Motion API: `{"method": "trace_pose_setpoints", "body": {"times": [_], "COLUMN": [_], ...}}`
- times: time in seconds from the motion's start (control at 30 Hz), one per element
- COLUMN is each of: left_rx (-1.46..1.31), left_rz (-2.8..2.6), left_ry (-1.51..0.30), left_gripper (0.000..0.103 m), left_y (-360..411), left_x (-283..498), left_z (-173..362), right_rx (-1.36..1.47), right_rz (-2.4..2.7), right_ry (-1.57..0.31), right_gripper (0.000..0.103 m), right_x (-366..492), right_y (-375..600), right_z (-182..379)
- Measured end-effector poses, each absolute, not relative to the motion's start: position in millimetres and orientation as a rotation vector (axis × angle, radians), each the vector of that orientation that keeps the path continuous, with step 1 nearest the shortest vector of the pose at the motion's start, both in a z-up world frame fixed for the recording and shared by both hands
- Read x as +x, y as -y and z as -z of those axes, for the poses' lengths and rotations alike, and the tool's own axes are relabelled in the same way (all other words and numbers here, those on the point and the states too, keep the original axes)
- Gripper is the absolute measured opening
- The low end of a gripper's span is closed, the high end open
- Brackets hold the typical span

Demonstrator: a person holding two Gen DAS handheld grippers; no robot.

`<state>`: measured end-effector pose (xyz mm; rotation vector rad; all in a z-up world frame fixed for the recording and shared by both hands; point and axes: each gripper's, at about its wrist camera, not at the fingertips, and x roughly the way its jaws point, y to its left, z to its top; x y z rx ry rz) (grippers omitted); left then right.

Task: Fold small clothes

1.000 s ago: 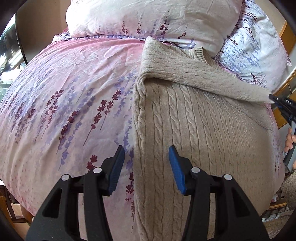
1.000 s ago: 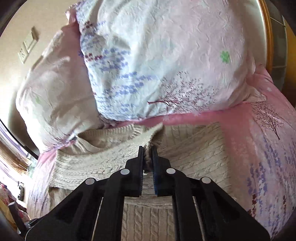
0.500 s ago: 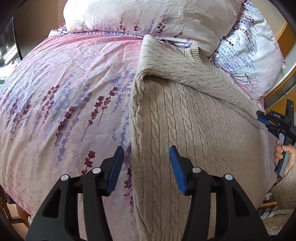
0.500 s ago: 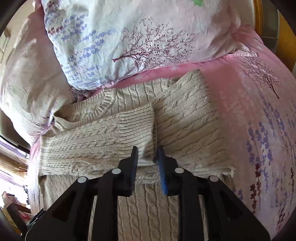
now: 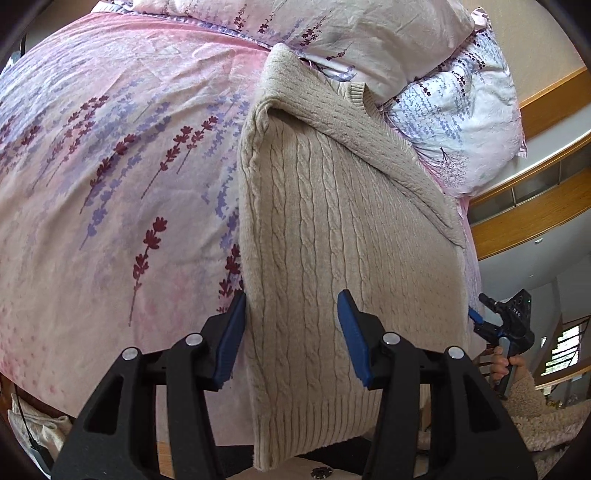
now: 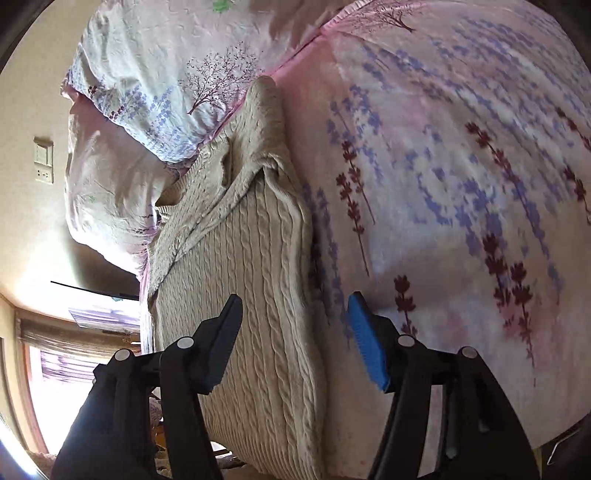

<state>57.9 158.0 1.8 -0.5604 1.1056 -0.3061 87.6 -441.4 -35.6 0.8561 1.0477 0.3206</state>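
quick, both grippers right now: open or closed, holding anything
left gripper: open, astride the folded sweater's left edge, pads not pressing it.
right gripper: jaws opening, over the sweater's right edge, nothing gripped.

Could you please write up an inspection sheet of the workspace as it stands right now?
Surface: bed with pink floral duvet, lightly creased.
Job's things: beige cable-knit sweater lying flat, sleeve folded across the top, hem hanging over the bed's near edge.
Clutter: two floral pillows at the head, touching the sweater's collar.
Grippers: left gripper open, straddling the sweater's edge, pads not pressing; right gripper jaws opening, over the sweater's other edge, gripping nothing.
Cables: nothing seen.
Surroundings: wooden headboard, wall switch plate, bright window.
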Motion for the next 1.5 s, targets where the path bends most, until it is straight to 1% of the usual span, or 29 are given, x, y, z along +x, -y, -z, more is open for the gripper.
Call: {"method": "trace_pose_setpoints", "body": {"times": [0.07, 0.2, 0.27, 0.4, 0.5, 0.6, 0.67, 0.73, 0.77, 0.8, 0.83, 0.87, 1.07, 1.37, 1.5], "left_rx": [-0.61, -0.709, -0.743, -0.756, -0.758, -0.705, -0.717, -0.725, -0.719, -0.712, -0.707, -0.706, -0.704, -0.704, -0.701], "left_rz": [0.341, 0.418, 0.457, 0.517, 0.565, 0.579, 0.575, 0.569, 0.569, 0.572, 0.576, 0.581, 0.604, 0.555, 0.52], "left_ry": [-1.116, -1.136, -1.152, -1.175, -1.208, -1.238, -1.24, -1.247, -1.248, -1.247, -1.244, -1.236, -1.149, -0.934, -0.867], "left_gripper": [0.046, 0.041, 0.039, 0.038, 0.033, 0.03, 0.029, 0.021, 0.018, 0.011, 0.009, 0.008, 0.006, 0.006, 0.005], "left_y": [-159, -158, -155, -147, -139, -129, -128, -128, -127, -126, -125, -126, -135, -161, -167], "left_x": [55, 48, 44, 37, 32, 28, 28, 30, 30, 30, 34, 34, 44, 78, 99], "left_z": [2, 11, 15, 17, 19, 19, 19, 20, 20, 19, 17, 15, -4, -49, -66], "right_rx": [0.89, 0.95, 0.961, 0.992, 0.976, 0.965, 0.962, 0.965, 0.954, 0.934, 0.909, 0.887, 0.812, 0.644, 0.606], "right_rz": [-0.359, -0.482, -0.551, -0.665, -0.721, -0.751, -0.756, -0.765, -0.775, -0.782, -0.794, -0.803, -0.784, -0.65, -0.618], "right_ry": [-1.049, -1.074, -1.105, -1.145, -1.192, -1.223, -1.23, -1.238, -1.248, -1.258, -1.262, -1.257, -1.108, -0.842, -0.743], "right_gripper": [0.057, 0.054, 0.047, 0.045, 0.039, 0.035, 0.032, 0.029, 0.026, 0.023, 0.014, 0.009, 0.007, 0.007, 0.006], "right_x": [83, 76, 71, 62, 51, 45, 44, 43, 43, 42, 40, 40, 47, 77, 88], "right_y": [439, 425, 415, 399, 389, 380, 376, 374, 372, 369, 366, 363, 365, 375, 380], "right_z": [41, 50, 54, 59, 63, 64, 64, 65, 64, 64, 62, 59, 30, -33, -55]}}
